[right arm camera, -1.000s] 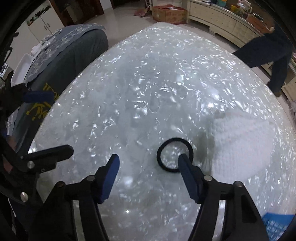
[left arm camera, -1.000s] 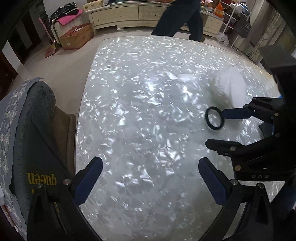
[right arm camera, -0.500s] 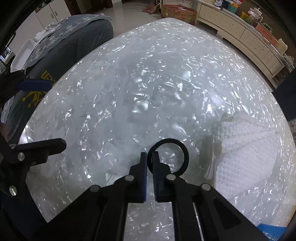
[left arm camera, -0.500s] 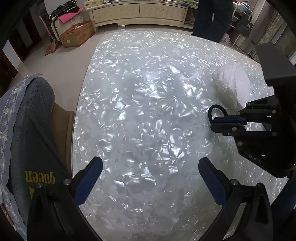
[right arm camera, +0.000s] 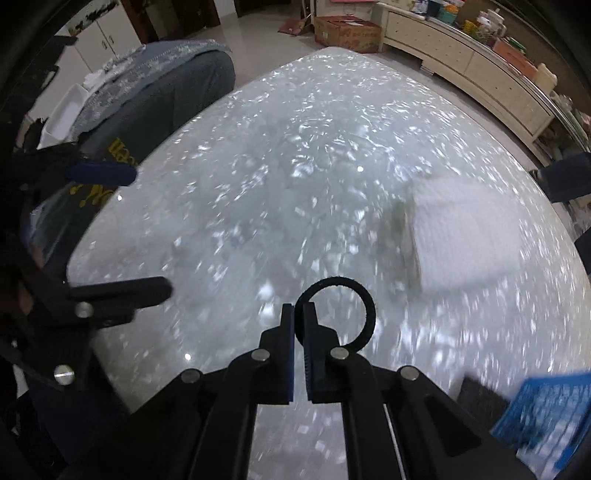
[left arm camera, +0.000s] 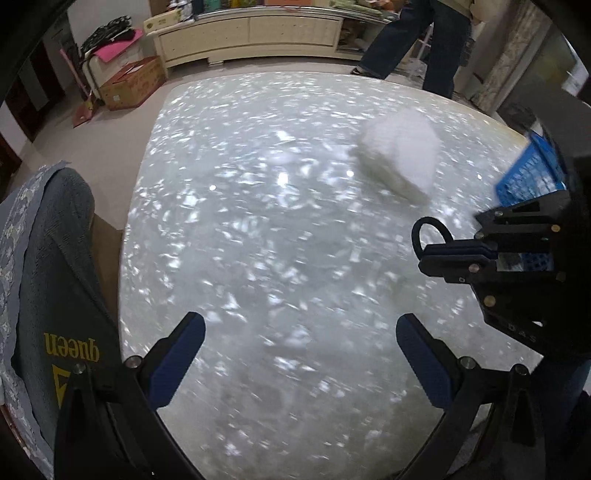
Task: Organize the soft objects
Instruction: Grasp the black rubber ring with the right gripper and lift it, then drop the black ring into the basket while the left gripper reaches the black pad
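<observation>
**Hair tie pinched in right gripper above shiny table**

Hair tie point(right arm camera: 338, 312), black and ring-shaped, clamped in right gripper point(right arm camera: 299, 325) by one side of its band. Blue pads pressed together on that band, with most of the loop standing free past the fingertips and to their right. Same grip visible from the left wrist camera: right gripper point(left arm camera: 430, 253) reaching in from the right edge, jaws squeezed tight, loop point(left arm camera: 430, 236) arching up off the tips. Whether the loop is clear of the table is hard to tell.

Left gripper point(left arm camera: 301, 356) spread wide, nothing between its blue pads point(left arm camera: 177, 363), only bare tabletop beneath. Seen from the right wrist camera as dark arms at the left edge, one blue pad point(right arm camera: 103, 173) showing.

Table point(left arm camera: 258, 240) glossy, white and grey with a crackled pearly pattern, blurred in both views. White textured cloth point(right arm camera: 469, 240) lying folded on the table beyond the hair tie and to its right, apart from it. Blue mesh basket point(right arm camera: 546, 413) at the lower right corner of the right wrist view, near the right gripper, partly cut off.

Grey garment point(left arm camera: 55, 295) with yellow lettering draped over a chair at the table's left side. Cardboard box point(left arm camera: 133, 83) on the floor beyond, beside a long cream sideboard point(left arm camera: 251, 33). Person's legs point(left arm camera: 413, 40) in dark trousers standing past the far edge of the table.
</observation>
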The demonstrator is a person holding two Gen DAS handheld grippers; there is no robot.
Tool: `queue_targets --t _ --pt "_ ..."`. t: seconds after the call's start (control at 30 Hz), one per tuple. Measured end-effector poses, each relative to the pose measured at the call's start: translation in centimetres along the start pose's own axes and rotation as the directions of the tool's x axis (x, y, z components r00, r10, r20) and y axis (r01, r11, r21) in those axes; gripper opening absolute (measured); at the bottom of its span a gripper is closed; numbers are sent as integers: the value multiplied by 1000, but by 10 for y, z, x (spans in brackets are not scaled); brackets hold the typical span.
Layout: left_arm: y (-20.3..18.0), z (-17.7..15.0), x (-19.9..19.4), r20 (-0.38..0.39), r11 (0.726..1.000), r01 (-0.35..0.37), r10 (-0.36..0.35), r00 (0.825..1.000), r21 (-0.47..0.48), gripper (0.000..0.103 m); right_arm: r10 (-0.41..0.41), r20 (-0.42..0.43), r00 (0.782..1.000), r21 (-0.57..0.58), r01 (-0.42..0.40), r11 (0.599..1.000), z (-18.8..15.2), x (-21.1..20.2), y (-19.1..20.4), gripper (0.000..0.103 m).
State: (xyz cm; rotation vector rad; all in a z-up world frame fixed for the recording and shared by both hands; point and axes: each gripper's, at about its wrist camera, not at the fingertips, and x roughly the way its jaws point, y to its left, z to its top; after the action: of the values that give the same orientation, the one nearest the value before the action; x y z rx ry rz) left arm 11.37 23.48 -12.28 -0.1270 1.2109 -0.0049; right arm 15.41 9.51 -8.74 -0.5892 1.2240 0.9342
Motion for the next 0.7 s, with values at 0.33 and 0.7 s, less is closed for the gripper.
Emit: queue_targets --t 0.33,0.7 --pt "-59 -10 -26 23 997 64 -65 998 36 103 2 38 999 86 -5 996 -65 -61 -15 4" --pt "-130 1 -50 24 979 116 -122 992 169 103 -45 111 993 171 25 985 -116 -119 -47 4"
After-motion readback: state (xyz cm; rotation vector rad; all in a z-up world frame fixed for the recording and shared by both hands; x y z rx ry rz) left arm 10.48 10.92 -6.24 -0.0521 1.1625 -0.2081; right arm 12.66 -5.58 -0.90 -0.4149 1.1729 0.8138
